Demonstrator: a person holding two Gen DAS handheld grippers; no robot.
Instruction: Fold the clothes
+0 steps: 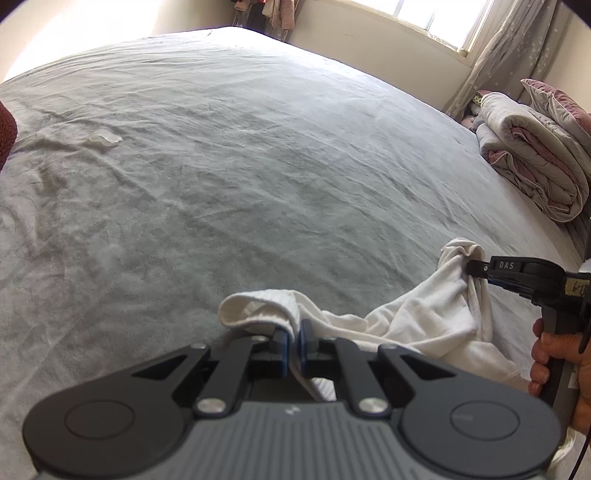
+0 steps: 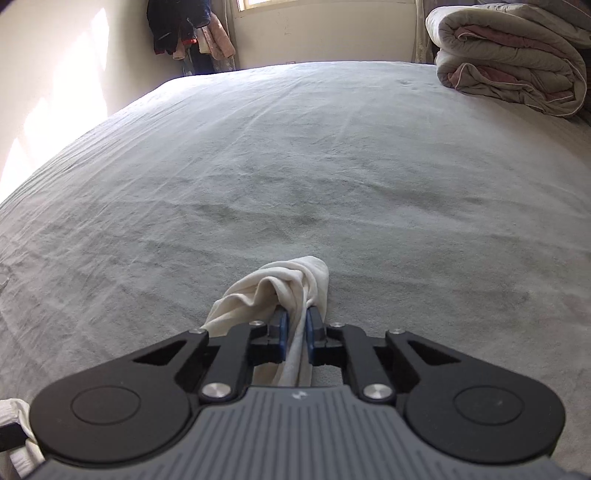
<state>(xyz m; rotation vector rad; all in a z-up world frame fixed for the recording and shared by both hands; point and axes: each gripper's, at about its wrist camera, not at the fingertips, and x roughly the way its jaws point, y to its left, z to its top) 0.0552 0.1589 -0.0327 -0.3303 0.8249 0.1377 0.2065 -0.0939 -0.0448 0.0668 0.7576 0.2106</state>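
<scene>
Bed [image 1: 258, 155], grey-sheeted and wide, fills both views; you work at its near edge. One folded quilt [image 1: 532, 162] lies at the far right, and one rack of hanging clothes [image 2: 188, 29] stands in the far corner by the window. One small pale scrap [image 1: 105, 138] lies on the sheet at far left; what it is cannot be told.

White garment [image 1: 424, 321], the single task item, lies crumpled on the near right part of the bed, strung between your two tools. Its kind is not clear from these views.

Left gripper [image 1: 293, 341]: jaws pressed together, pinching a ribbed hem or band of the garment at its left end. Right gripper [image 2: 294, 328]: jaws likewise drawn in on a bunched fold at the garment's right end, with cloth running down between the blue pads. In the left wrist view your hand [image 1: 554, 362] is seen on the right tool's handle.

Step in hand, as judged: the pick-up, with both ends secured and no fold yet made. The cloth between the grips sags in wrinkles, so the task stands near its start.

Next move calls for you to draw the two tools apart and lift slightly, tensioning the garment, then lay it flat on the open sheet ahead before any fold. Keep both grips firm; the right one holds a thick bunch that could slip.
</scene>
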